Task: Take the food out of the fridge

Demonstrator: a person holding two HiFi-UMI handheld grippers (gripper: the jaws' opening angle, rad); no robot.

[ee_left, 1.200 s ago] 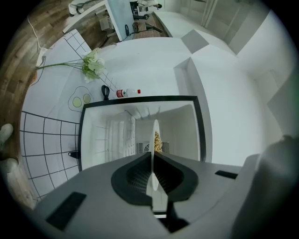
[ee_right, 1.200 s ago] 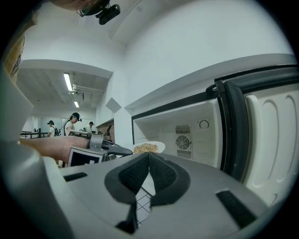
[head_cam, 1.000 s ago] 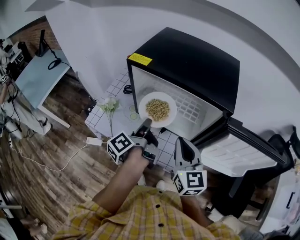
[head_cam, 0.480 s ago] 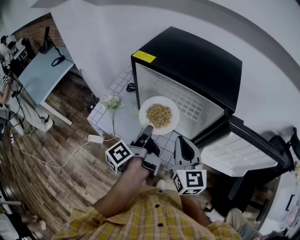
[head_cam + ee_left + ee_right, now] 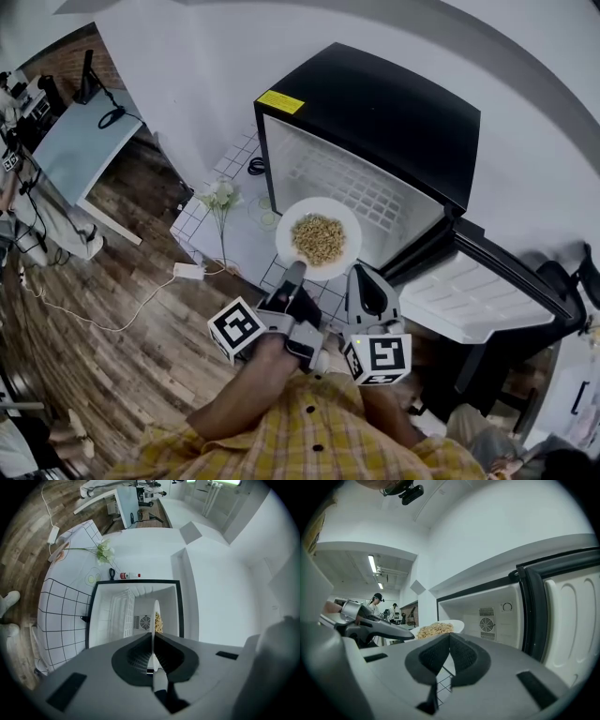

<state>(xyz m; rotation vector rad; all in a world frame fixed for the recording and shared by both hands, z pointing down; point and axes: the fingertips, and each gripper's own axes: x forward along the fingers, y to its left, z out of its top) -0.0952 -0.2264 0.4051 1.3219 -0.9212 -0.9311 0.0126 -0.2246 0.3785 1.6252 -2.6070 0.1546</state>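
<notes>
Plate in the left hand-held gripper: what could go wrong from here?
1. The left hand-held gripper pinches the plate by one rim edge only; it could tip or slip, spilling the loose food.
2. The right hand-held gripper, shut and empty, sits close by the plate's near rim; a bump might jog it.

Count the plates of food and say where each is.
1. The plate is clamped by its rim in the left gripper, in front of the open fridge; parts of its inside are hidden.

Fridge door (image 5: 574,620) cut by right edge, red-capped item (image 5: 128,575) too small to identify, plate (image 5: 156,613) rim hidden in left tongs (image 5: 153,639)
</notes>
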